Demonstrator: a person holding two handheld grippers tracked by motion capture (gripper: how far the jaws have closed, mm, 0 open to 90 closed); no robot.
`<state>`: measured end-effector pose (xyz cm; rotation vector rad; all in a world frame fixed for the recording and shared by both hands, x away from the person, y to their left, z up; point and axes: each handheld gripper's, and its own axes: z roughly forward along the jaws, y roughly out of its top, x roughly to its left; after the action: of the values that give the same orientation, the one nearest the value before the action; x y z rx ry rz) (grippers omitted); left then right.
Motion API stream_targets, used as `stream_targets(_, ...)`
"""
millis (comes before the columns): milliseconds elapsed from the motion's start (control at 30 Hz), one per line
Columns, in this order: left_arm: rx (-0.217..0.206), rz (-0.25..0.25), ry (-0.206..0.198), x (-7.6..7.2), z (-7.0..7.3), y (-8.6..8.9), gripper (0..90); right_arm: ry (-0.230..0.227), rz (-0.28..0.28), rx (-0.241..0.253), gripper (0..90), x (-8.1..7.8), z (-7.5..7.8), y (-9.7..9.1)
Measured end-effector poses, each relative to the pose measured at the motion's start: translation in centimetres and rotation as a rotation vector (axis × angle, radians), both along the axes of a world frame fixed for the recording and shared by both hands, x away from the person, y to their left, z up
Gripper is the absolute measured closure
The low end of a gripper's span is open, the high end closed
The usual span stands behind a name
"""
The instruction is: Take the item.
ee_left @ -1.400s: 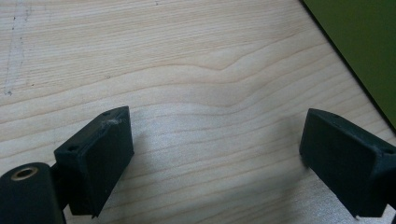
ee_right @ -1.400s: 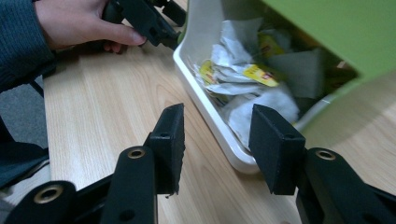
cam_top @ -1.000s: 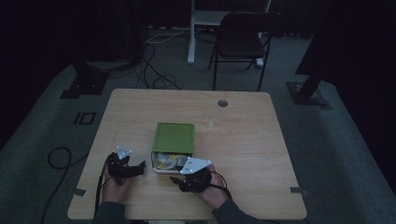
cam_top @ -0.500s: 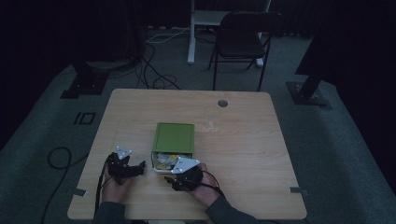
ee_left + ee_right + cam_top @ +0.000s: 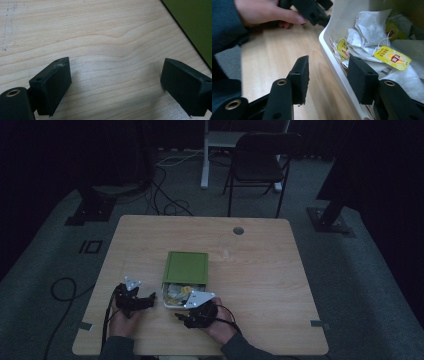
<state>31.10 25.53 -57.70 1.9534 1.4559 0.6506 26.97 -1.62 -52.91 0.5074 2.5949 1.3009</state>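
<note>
A: High view first. Wooden table (image 5: 280,270), with a white box (image 5: 176,300) under a green lid (image 5: 186,268) slid far-ward, leaving the near end uncovered. Left gripper (image 5: 145,301) just left of the box, on bare wood. Right gripper (image 5: 181,316) at the box's near edge, grey plate overlapping that rim.

B: Room around the box?

A: Plenty of bare tabletop right of the box and beyond it; tight on the near side, close to the table's edge. Dim, so jaw spacing hard to read here.

B: Left gripper view?

A: Jaws wide apart over plain wood, nothing between. Green lid cut off at the top right corner.

B: Right gripper view?

A: Jaws straddling the box's white wall, one outside over the wood, one inside among tea bags (image 5: 372,47); just been opening, pads apparently clear of the wall, contact hard to confirm. One yellow tag (image 5: 392,58) readable as a label, print too blurred. Box's far side cut off. Beyond the box, other hand (image 5: 265,11) blurred.
</note>
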Motion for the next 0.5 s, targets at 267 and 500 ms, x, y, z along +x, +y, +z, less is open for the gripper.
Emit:
stream_targets(267, 0.000, 0.000, 0.000, 0.0, 0.0, 0.0, 10.5, 0.024, 0.045, 0.000, 57.7, -0.8, 0.1, 0.0)
stream_targets(500, 0.000, 0.000, 0.000, 0.0, 0.0, 0.0, 10.5, 0.008, 0.059, 0.021, 65.5, -1.1, 1.0, 0.7)
